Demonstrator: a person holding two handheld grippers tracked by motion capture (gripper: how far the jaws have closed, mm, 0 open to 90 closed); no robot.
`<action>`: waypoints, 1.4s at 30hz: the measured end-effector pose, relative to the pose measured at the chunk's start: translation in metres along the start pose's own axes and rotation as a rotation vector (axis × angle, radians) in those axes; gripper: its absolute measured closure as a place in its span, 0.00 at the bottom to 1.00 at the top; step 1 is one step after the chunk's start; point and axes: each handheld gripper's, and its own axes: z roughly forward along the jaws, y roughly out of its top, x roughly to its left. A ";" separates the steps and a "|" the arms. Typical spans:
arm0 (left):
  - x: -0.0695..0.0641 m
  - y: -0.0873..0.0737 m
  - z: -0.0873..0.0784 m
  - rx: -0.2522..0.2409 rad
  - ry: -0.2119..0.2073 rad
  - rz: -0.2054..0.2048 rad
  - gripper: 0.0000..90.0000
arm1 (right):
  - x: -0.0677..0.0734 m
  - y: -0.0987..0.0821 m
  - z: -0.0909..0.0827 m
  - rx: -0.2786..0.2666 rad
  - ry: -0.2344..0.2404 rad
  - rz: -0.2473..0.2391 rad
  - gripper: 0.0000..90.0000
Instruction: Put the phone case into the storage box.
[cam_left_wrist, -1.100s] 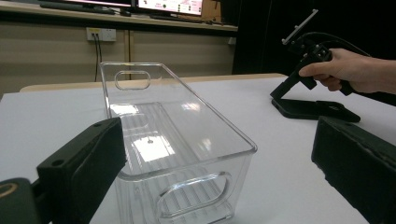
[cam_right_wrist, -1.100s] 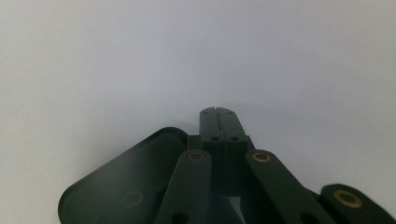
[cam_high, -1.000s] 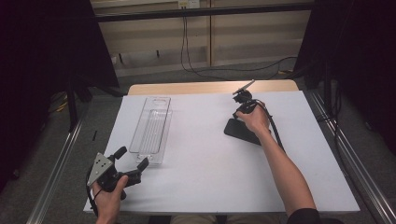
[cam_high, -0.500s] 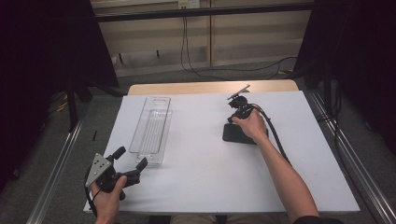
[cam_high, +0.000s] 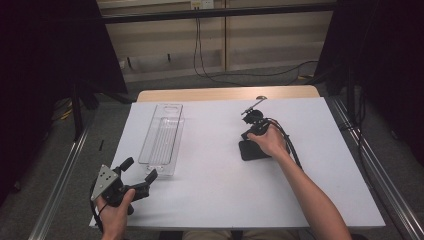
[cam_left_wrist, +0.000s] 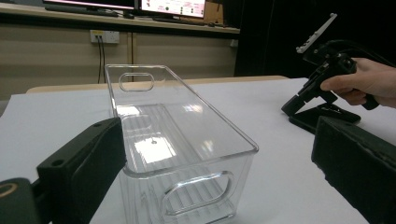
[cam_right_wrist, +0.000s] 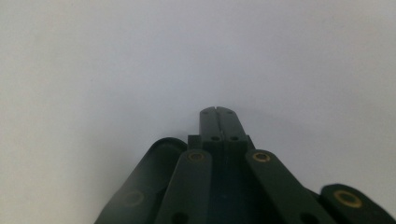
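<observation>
A clear, empty plastic tray (cam_high: 162, 137) lies lengthwise on the left half of the white table (cam_high: 210, 175). At the near left corner a hand holds my left gripper (cam_high: 140, 169) with its jaws open, pointing at the tray's near end. In the left gripper view the tray (cam_left_wrist: 187, 121) sits just beyond and between the wide-apart jaws of the left gripper (cam_left_wrist: 219, 140), untouched. My right gripper (cam_high: 248, 151) is right of centre, held low over the table. In the right gripper view the right gripper (cam_right_wrist: 217, 111) is shut, its jaws pressed together with nothing between them, facing bare white surface.
A wooden strip (cam_high: 225, 93) borders the table's far edge. Metal rails (cam_high: 60, 180) run along both sides on the floor. Cables (cam_high: 210, 75) trail over the floor behind the table, and a cable (cam_high: 292, 150) runs along the right forearm. Dark curtains stand at both sides.
The right hand has slid its shut gripper a little to the left and nearer across the table. The left gripper and the tray have stayed put.
</observation>
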 end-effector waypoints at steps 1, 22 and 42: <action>0.000 0.000 0.000 0.000 0.000 0.000 0.03 | 0.001 -0.001 -0.001 0.000 0.000 -0.011 1.00; 0.000 0.000 0.000 0.013 0.002 0.013 0.03 | 0.026 -0.036 -0.018 0.001 0.044 -0.040 1.00; -0.001 -0.001 0.003 0.015 -0.004 0.010 0.03 | 0.034 -0.066 -0.035 0.002 0.078 -0.042 1.00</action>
